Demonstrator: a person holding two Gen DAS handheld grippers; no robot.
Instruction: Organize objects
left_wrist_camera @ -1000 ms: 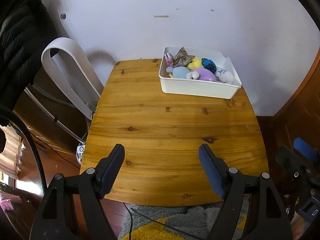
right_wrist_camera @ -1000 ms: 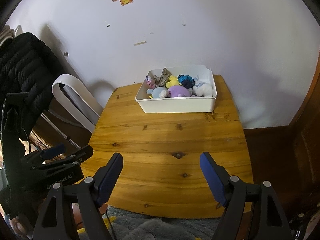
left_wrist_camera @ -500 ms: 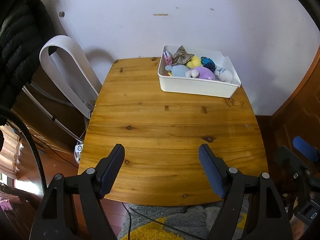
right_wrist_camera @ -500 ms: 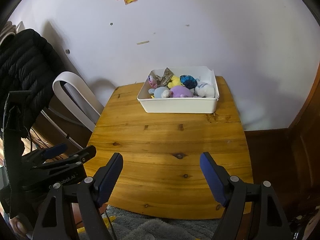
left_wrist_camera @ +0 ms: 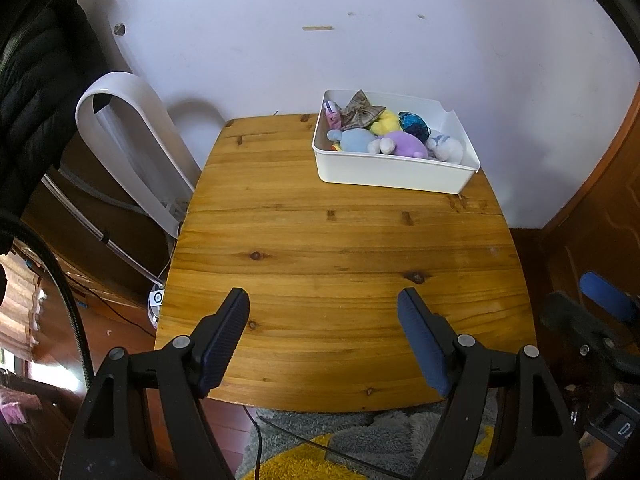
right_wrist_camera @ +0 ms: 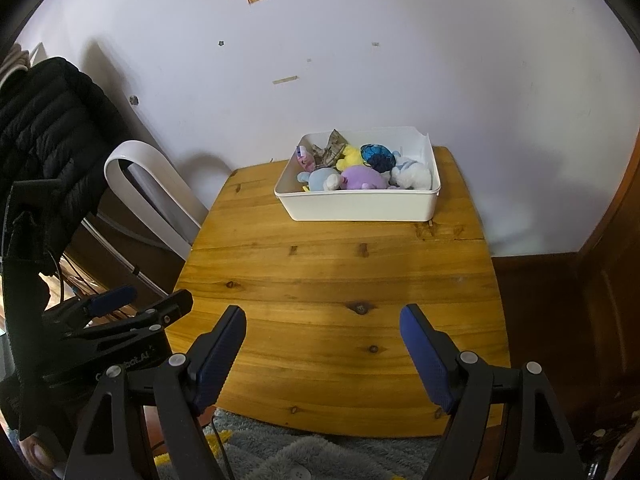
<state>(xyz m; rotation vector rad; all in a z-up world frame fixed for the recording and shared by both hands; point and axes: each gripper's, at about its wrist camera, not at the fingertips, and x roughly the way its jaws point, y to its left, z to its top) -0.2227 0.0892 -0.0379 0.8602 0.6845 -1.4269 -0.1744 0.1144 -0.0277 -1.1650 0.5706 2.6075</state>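
A white wall (left_wrist_camera: 400, 40) fills the far background ahead of both claws; below it the wooden table (left_wrist_camera: 340, 260) stretches away from the fingertips, its near edge under them and its far edge against the wall; a grey and yellow rug (left_wrist_camera: 320, 452) lies beneath the near edge, under the claws; beyond the left claw's left finger a black jacket (right_wrist_camera: 48, 128) hangs, with a curved white frame (left_wrist_camera: 132, 148) leaning between it and the table; ahead and to the right of the left gripper (left_wrist_camera: 323, 336), at the table's far right corner, sits the white bin (left_wrist_camera: 392, 172); from the right gripper (right_wrist_camera: 323, 344) the same bin is straight ahead and slightly right, well apart from its fingertips; inside the bin lie small soft toys packed together, a purple plush (left_wrist_camera: 404, 145) at the front, a pale blue plush (left_wrist_camera: 356, 139) to its left, a white plush (left_wrist_camera: 446, 148) to its right, a yellow plush (left_wrist_camera: 386, 122) and a plaid bow (left_wrist_camera: 360, 110) behind them; both claws stand wide apart with nothing between their blue pads, each poised over the bare near part of the table.
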